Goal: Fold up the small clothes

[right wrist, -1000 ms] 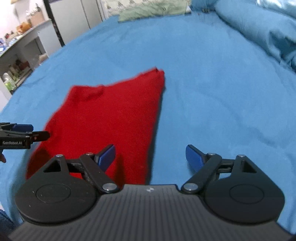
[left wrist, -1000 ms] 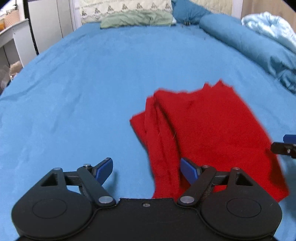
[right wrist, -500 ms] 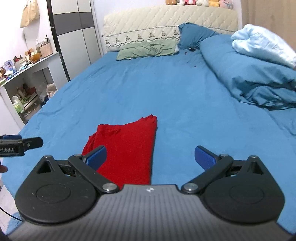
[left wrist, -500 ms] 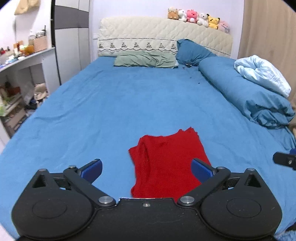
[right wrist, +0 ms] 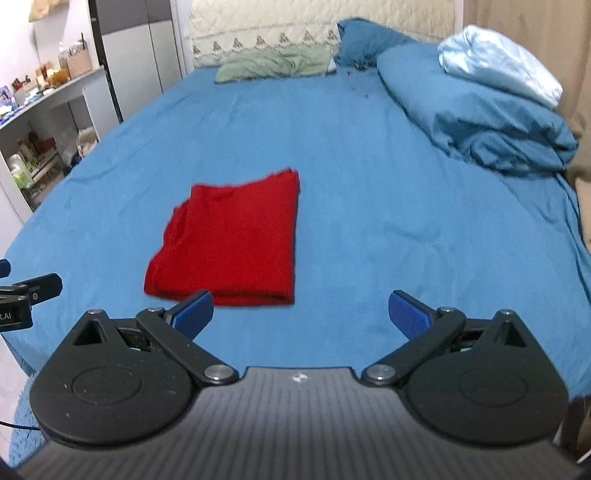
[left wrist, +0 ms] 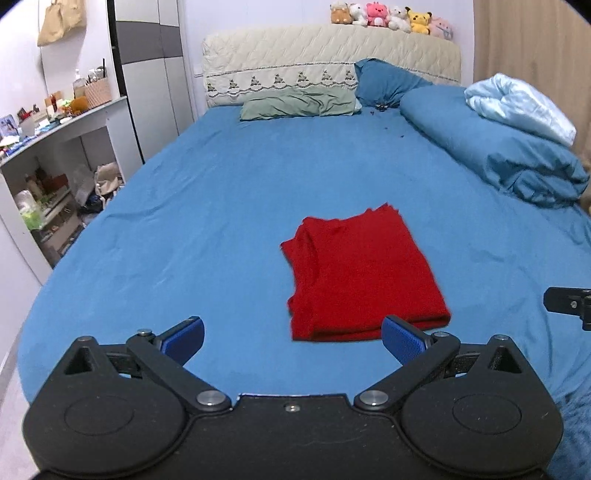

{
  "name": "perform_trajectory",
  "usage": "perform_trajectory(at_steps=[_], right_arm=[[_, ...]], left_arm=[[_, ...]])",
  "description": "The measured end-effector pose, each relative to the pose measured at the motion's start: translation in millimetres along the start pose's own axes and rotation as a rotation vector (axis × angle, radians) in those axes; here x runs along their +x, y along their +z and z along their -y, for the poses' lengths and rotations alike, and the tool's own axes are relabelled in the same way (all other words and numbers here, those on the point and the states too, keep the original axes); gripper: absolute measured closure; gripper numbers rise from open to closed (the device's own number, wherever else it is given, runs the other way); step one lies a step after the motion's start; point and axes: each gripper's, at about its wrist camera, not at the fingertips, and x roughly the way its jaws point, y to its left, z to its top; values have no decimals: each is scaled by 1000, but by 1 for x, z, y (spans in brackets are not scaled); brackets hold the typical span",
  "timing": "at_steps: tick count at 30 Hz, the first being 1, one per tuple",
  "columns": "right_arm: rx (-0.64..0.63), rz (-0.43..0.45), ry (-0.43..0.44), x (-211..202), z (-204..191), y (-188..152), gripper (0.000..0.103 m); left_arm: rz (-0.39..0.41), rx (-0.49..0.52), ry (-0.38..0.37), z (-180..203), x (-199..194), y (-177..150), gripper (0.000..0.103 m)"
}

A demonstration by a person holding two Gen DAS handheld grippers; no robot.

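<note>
A red garment (left wrist: 364,273) lies folded into a flat rectangle on the blue bed sheet (left wrist: 221,206); it also shows in the right wrist view as the same red garment (right wrist: 232,240). My left gripper (left wrist: 293,338) hangs open above the near edge of the bed, nothing between its blue pads. My right gripper (right wrist: 301,314) is open too and holds nothing, with the garment ahead and to its left. Each gripper's tip peeks into the other's view at the frame edge.
A rolled blue duvet (left wrist: 498,151) with a pale blue blanket (left wrist: 517,107) lies along the bed's right side. Pillows (left wrist: 299,103) and a headboard with plush toys (left wrist: 391,16) sit at the far end. Cluttered shelves (left wrist: 44,192) stand left of the bed.
Both grippers have pulled back and up from the garment, which now looks smaller and farther away. Their jaws have spread a little wider. The garment stays folded on the sheet.
</note>
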Motion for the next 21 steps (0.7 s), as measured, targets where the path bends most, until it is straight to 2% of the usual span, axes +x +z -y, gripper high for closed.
perform_trajectory(at_steps=[7, 12, 21], right_arm=[[-13, -41, -38, 3, -9, -20, 0], [-15, -43, -52, 2, -6, -20, 0], [-19, -48, -65, -1, -7, -21, 0]], left_arm=[[-11, -23, -19, -2, 2, -9, 0], [-3, -36, -43, 0, -2, -7, 0], [19, -22, -31, 0, -7, -9, 0]])
